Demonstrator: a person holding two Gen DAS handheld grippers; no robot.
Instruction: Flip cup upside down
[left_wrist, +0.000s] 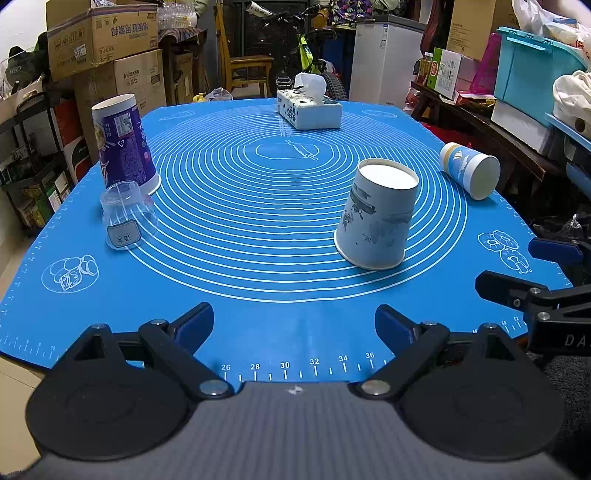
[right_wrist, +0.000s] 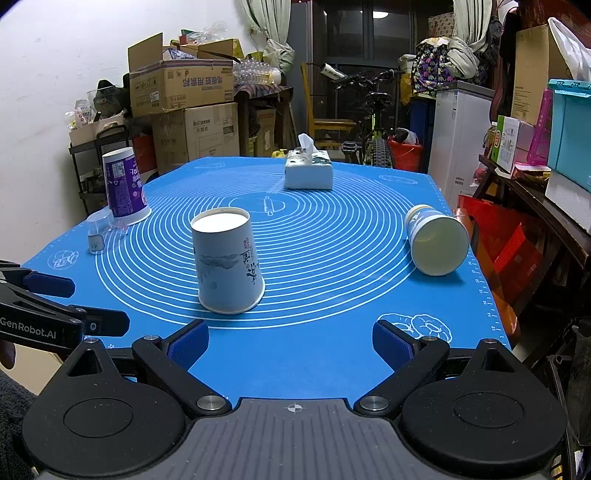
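A white paper cup with ink drawings (left_wrist: 376, 218) stands upside down near the middle of the blue mat (left_wrist: 258, 295); it also shows in the right wrist view (right_wrist: 229, 262). A blue-and-white paper cup (left_wrist: 469, 170) lies on its side at the mat's right edge, its mouth facing me in the right wrist view (right_wrist: 437, 240). A purple cup (left_wrist: 123, 144) and a clear plastic cup (left_wrist: 125, 218) stand upside down at the left. My left gripper (left_wrist: 294, 325) is open and empty near the front edge. My right gripper (right_wrist: 290, 341) is open and empty beside it.
A tissue box (left_wrist: 308, 107) sits at the far end of the mat. Cardboard boxes (left_wrist: 107, 37) stand behind the left side. A bicycle, a white freezer (left_wrist: 384, 59) and shelves with bins stand behind and to the right.
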